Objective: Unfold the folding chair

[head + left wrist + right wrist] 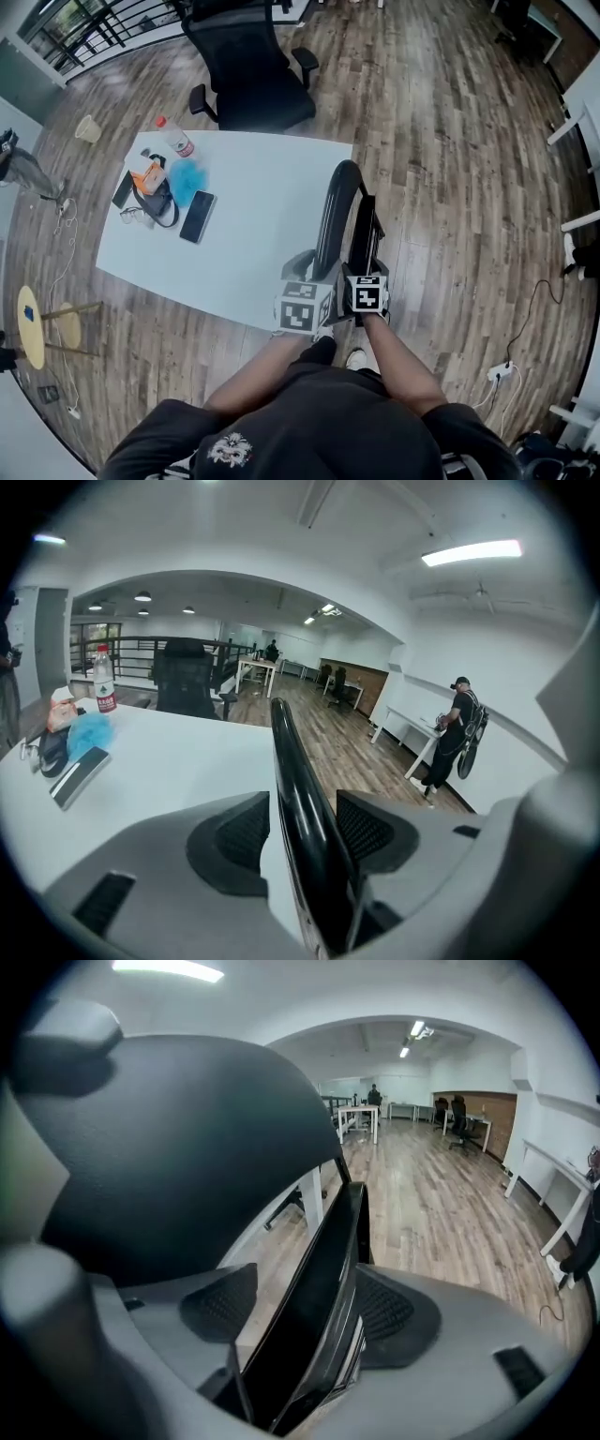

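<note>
Both tools are at the folding chair [334, 211] now. It stands folded flat on the wooden floor [450, 169], just beside the white counter [253, 187]. The left hand-held gripper [302, 829] is spread wide, and the chair's glossy black tube [284, 752] runs up between its pads [234, 834] with a sliver of daylight on one side, so there's no squeeze. Right next to it, the right hand-held gripper [302, 1305] straddles the chair's flat black panel [328, 1260], jaws fairly wide, not clamped. Well beyond the left hand-held gripper, a phone [198, 217] and a water bottle [175, 137] sit on the counter, with a black office chair [248, 80] behind.
</note>
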`<control>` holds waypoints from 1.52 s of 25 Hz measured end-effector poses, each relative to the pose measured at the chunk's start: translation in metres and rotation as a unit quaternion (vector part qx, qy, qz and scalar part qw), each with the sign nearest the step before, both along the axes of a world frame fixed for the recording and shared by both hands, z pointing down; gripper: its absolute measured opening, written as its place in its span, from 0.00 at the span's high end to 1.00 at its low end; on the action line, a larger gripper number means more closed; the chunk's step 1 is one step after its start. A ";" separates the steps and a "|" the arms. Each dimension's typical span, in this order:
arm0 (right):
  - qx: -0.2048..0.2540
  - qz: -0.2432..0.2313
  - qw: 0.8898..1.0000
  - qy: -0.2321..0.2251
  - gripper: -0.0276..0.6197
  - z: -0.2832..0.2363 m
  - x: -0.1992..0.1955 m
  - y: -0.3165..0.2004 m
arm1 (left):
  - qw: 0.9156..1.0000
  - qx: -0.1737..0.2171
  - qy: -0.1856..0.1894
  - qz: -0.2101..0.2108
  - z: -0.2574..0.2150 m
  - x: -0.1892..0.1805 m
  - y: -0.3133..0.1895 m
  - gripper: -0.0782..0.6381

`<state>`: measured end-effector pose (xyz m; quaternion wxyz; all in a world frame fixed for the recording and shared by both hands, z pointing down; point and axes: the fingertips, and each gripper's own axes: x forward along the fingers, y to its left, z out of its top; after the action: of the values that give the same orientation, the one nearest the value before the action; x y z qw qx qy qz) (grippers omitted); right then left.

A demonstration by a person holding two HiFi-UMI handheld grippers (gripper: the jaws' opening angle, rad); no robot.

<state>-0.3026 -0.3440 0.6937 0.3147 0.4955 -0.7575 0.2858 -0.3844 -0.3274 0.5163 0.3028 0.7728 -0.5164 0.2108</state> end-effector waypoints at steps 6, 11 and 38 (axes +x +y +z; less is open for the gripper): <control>-0.053 0.000 0.998 0.042 0.46 0.037 -0.004 -0.013 | 0.999 -0.038 0.016 0.023 0.014 0.011 -0.008 0.58; -0.090 -0.016 0.993 0.074 0.46 0.062 -0.007 -0.016 | 0.996 -0.067 0.013 0.052 0.023 0.024 -0.001 0.60; -0.104 0.034 0.994 -0.020 0.47 0.066 0.170 -0.002 | 0.993 -0.104 0.015 0.050 0.055 0.018 0.004 0.70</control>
<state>-0.1323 -0.3462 0.7599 0.3394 0.4799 -0.7122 0.3837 -0.3669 -0.3237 0.5713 0.3786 0.7648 -0.4480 0.2666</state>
